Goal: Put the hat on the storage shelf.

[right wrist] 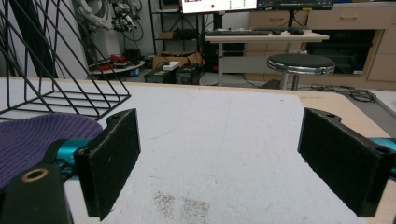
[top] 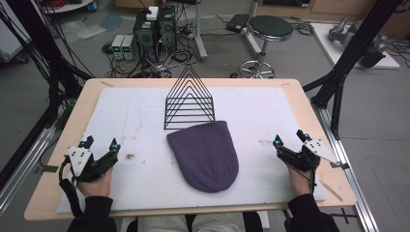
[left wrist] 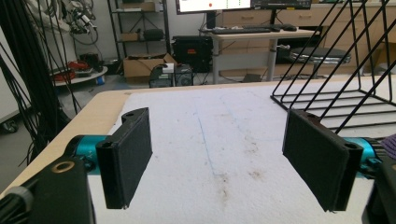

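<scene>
Just one purple beanie (top: 205, 155), one wire rack (top: 189, 100), two open-jawed grippers.

— What do we see behind the counter (top: 309, 116)?
— A grey floor (top: 290, 63), a round black stool (top: 270, 28), computer towers (top: 154, 31) among tangled cables.
— And farther back?
— We see a desk (right wrist: 261, 37) with keyboards, wooden drawers (right wrist: 355, 18), cardboard boxes (left wrist: 144, 65).
</scene>
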Demonstrator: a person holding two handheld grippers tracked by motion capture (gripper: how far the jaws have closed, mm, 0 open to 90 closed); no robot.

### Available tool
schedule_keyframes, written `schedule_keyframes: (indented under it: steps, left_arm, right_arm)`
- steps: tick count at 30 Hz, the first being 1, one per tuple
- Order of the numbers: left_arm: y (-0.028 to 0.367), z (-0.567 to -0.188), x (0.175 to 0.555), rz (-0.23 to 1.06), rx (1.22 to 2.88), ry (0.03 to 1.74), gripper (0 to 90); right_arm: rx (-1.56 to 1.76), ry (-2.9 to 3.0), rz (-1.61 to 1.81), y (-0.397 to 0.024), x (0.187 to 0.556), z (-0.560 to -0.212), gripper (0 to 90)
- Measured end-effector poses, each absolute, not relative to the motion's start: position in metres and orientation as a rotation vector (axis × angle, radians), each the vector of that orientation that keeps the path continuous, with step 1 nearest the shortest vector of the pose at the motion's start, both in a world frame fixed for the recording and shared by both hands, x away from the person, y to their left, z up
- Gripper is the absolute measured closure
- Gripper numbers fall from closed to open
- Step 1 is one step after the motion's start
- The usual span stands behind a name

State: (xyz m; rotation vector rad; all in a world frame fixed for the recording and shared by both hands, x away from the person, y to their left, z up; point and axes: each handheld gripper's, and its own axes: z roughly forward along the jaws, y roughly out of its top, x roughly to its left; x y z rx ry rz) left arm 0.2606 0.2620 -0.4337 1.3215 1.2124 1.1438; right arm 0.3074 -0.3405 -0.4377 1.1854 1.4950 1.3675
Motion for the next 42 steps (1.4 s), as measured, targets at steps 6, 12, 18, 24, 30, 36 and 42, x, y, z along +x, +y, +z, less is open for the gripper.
schedule_keyframes:
  steps: [6,12,18,24,30,36,42]
  left_arm:
    - [0.258,-0.433,0.260,1.178,1.355,1.183,24.1]
    - [0.249,-0.432,0.263,1.187,1.410,1.136,24.1]
    - [0.252,-0.432,0.263,1.179,1.394,1.155,24.1]
    - [0.255,-0.433,0.264,1.161,1.377,1.173,24.0]
    - [0.253,-0.433,0.264,1.159,1.389,1.157,23.5]
    - [0.253,-0.434,0.265,1.145,1.397,1.156,23.5]
    - [0.254,-0.434,0.267,1.133,1.401,1.168,23.5]
  right_arm:
    - [1.185,1.496,1.370,-0.340,0.307,-0.438,12.2]
    - [1.184,1.498,1.363,-0.342,0.306,-0.438,12.2]
    - [1.187,1.495,1.359,-0.343,0.305,-0.438,12.2]
    - [1.190,1.498,1.359,-0.343,0.306,-0.438,12.2]
    - [1.199,1.504,1.361,-0.343,0.307,-0.438,12.2]
    - [1.195,1.522,1.381,-0.338,0.309,-0.437,12.2]
    - [1.170,1.557,1.415,-0.333,0.314,-0.424,12.1]
